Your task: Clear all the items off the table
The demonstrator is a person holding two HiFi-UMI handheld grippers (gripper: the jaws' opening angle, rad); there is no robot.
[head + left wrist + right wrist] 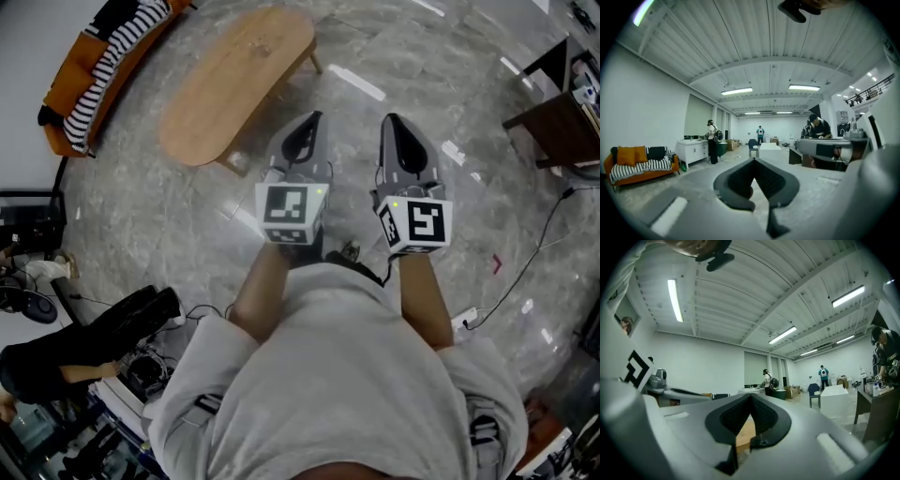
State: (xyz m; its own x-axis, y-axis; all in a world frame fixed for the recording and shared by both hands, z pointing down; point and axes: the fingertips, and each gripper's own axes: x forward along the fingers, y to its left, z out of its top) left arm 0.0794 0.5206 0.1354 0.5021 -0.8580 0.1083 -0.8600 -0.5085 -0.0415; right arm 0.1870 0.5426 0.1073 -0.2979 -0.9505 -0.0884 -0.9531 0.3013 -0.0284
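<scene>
Head view shows the table (239, 80) with a bare wooden top. I see nothing left on it, so I judge the clearing done, though nothing shows where any items went. My left gripper (312, 120) and right gripper (393, 122) are both closed and empty, held near the table over the grey marble floor (450, 84). An orange sofa (103, 56) stands beyond, in a wide white hall.

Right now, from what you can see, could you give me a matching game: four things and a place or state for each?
1. wooden coffee table
2. orange sofa
3. left hand-held gripper
4. dark wooden table

A. at the far right edge
B. top left, under a striped throw
C. jaws together, holding nothing
D. nothing on top

Pairs: 1-D, 2-B, 3-C, 4-A
</scene>
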